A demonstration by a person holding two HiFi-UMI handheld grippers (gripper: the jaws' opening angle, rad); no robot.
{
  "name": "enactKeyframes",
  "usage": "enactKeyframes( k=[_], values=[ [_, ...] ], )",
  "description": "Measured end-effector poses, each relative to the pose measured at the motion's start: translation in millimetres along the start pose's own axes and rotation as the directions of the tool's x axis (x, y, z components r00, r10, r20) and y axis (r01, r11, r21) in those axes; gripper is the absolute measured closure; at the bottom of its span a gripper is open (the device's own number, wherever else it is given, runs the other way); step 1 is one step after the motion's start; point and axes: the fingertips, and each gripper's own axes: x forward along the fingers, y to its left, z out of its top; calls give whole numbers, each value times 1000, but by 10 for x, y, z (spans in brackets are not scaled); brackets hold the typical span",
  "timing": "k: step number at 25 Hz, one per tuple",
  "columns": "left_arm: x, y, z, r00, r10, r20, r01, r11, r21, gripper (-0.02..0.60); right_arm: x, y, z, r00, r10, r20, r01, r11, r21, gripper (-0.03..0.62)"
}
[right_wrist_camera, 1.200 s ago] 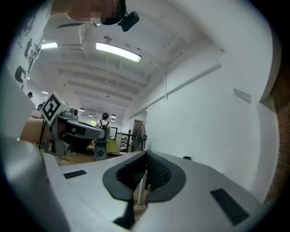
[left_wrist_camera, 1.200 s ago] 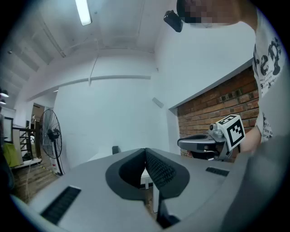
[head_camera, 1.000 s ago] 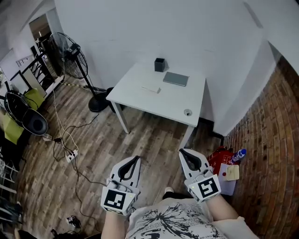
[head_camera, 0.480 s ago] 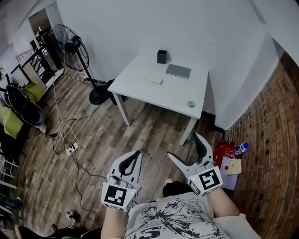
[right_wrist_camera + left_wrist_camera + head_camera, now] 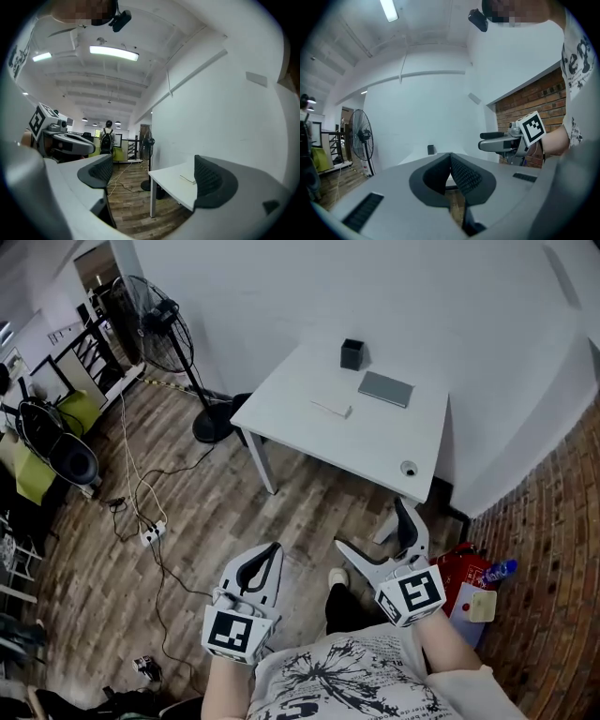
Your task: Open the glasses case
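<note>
While the head view looks steeply down, both tools sit low in frame over the wooden floor (image 5: 216, 512), well short of the white table (image 5: 375, 437). The left gripper (image 5: 272, 549) has its jaws pressed together with nothing in them. The right gripper (image 5: 372, 526) has its jaws in a wide V and opening, nothing between them either.

On the tabletop there's a flat grey slab (image 5: 385, 388) toward the back, a slim pale thing (image 5: 331, 406) near it on the left, and a small black box (image 5: 352, 353) by the wall. One of the two flat ones should be the glasses case, but honestly I can't tell which from up here. Either way, both are well apart from the grippers. A standing fan (image 5: 159, 329) is off to the left, and a red fire extinguisher (image 5: 459, 568) sits by the brick wall at right.

Left gripper view: the ribbed pads meet tip to tip, empty. The table with the black box is far ahead, and the right gripper pokes in from the right.

Right gripper view: the pads are far apart, and through the gap you see the table corner with the slim pale thing on it. A person with a backpack (image 5: 108, 140) stands far down the room.
</note>
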Motion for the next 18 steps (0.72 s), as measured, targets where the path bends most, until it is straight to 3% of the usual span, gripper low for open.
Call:
enactKeyframes(
  k=[9, 18],
  values=[
    [1583, 908, 178, 998, 56, -31, -56, 998, -8, 568, 1444, -1203, -52, 999, 34, -33, -34, 999, 6, 49],
    [2957, 1378, 162, 997, 28, -75, -30, 999, -15, 568, 2416, -2225, -312, 993, 21, -119, -17, 999, 27, 57]
  ],
)
